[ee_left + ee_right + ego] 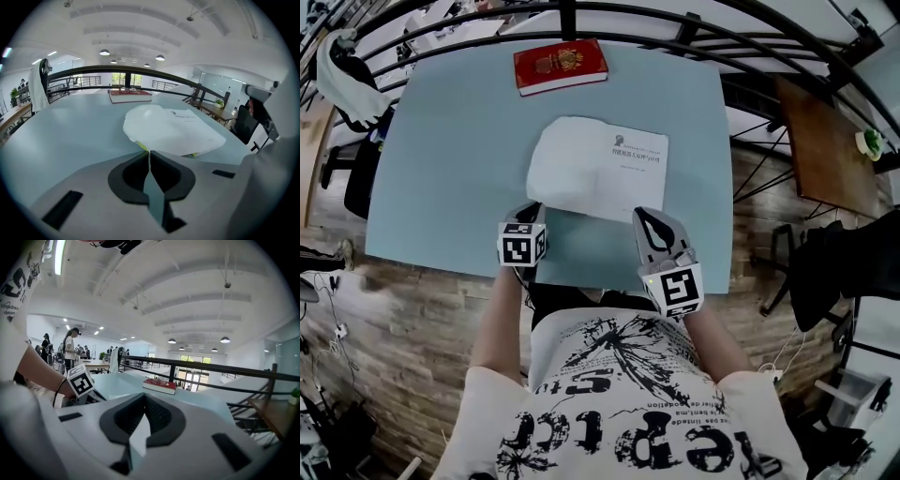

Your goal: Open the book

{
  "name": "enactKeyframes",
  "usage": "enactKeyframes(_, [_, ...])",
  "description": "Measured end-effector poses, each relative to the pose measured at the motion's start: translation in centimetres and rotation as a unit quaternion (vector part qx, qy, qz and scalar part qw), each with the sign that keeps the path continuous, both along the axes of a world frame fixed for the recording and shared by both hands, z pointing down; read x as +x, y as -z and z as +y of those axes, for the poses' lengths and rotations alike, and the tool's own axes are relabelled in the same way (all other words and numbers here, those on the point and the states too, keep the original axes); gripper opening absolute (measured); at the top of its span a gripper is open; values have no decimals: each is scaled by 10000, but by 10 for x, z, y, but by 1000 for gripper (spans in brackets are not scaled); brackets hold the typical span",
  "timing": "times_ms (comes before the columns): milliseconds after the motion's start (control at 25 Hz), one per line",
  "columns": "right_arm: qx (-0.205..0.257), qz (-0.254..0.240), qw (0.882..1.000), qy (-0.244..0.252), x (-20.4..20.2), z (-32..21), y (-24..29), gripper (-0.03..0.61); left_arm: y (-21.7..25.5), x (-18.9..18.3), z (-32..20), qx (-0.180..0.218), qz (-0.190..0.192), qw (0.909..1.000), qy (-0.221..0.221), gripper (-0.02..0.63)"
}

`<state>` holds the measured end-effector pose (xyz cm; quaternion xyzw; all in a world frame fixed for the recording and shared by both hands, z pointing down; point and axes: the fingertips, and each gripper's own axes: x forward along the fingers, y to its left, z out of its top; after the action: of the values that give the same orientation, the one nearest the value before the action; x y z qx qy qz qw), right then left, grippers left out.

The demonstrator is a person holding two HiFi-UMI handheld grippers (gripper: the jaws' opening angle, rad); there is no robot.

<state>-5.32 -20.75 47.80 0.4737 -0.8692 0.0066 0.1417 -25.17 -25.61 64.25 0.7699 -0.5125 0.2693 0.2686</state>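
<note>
**Cover partly lifted, book not yet laid open**

Opening looks well begun but unfinished. The thin white soft-covered book (602, 167) lies just ahead of both grippers on the smooth, pale blue-grey tabletop (450, 169). A printed title page faces up on the side nearer the right gripper (646, 216).

On the side nearer the left gripper (529, 210), a white leaf (154, 123) bulges upward in a soft dome rather than lying flat. A yellow edge shows beneath its near corner.

The left gripper's dark jaws are pressed together. That corner sits right at their tips, so I judge the leaf to be pinched there. What remains, by my reading, is to carry the leaf over and let it settle flat.

The right gripper's jaws are also closed against each other, with nothing between them. It sits just short of the book's near edge, apparently without touching it.

The paper looks matte, limp and easily creased.

Far beyond both grippers, a closed red hardback book (560, 66) with a gold emblem lies at the table's far edge. It looks stiff, glossy and thick.
</note>
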Motion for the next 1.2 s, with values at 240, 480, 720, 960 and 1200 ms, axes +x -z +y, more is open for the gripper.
enactKeyframes(240, [92,-2,9999,-128,-5,-4,6,11,-32,-4,1,-604,-214,9979,124,38])
enactKeyframes(480, [175,-68,9994,-290,-10,-7,10,11,-37,-3,1,-855,-345,9957,-16,51])
enactKeyframes(720, [253,-79,9990,-373,-10,-8,18,11,-21,-4,5,-819,-327,9961,-13,103])
enactKeyframes(960, [408,-164,9979,-485,4,-10,30,11,23,3,-1,-129,-668,9971,-350,103])
enactKeyframes(1200, [546,-171,9972,-484,15,-13,39,11,37,-1,6,-157,-595,9981,-38,103])
